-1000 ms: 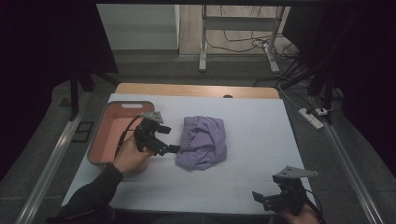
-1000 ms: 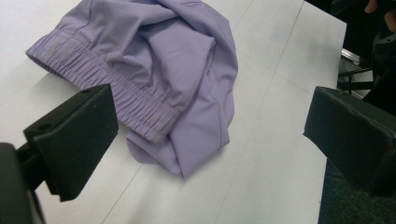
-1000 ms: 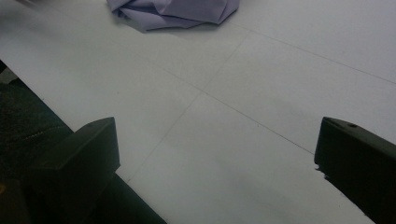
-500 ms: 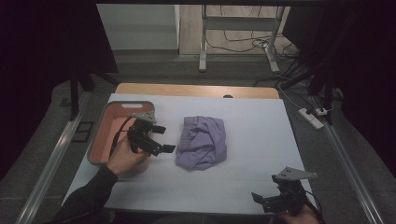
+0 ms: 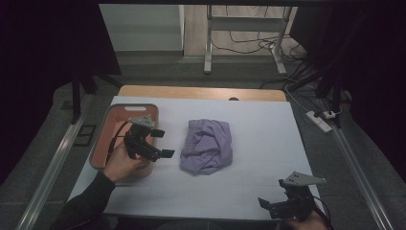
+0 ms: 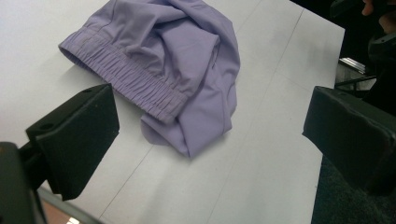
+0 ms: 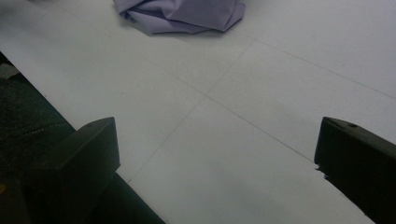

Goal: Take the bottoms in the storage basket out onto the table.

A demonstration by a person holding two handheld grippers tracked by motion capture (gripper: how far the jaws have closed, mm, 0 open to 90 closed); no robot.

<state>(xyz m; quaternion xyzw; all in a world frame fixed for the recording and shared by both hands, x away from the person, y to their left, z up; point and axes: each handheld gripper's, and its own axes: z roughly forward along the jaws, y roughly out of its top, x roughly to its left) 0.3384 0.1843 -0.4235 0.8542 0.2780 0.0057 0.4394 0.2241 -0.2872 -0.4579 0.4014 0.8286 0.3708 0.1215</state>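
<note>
- The left gripper [image 5: 162, 143] is held above the near right corner of a salmon-pink plastic basin [image 5: 102, 142], its jaws spread wide with nothing between them.
- Straight ahead of those jaws, to their right across a strip of bare table, lies a crumpled pair of lilac shorts [image 5: 207, 145] with a gathered elastic waistband.
- In the left gripper view the waistband [image 6: 127, 78] runs just beyond the left jaw's tip, and the bunched fabric [image 6: 187, 56] sits up the middle, apart from both jaws.
- The right gripper [image 5: 266, 205] is at the near right corner of the white table cover [image 5: 268, 139], jaws wide apart and empty, pointing left along the near edge.
- In the right gripper view the shorts [image 7: 182, 14] lie well beyond the jaws, at the top, with bare cover between.
- The person's left hand [image 5: 122, 163] grips the left gripper from behind, its dark sleeve [image 5: 86, 201] coming in from the bottom.
</note>
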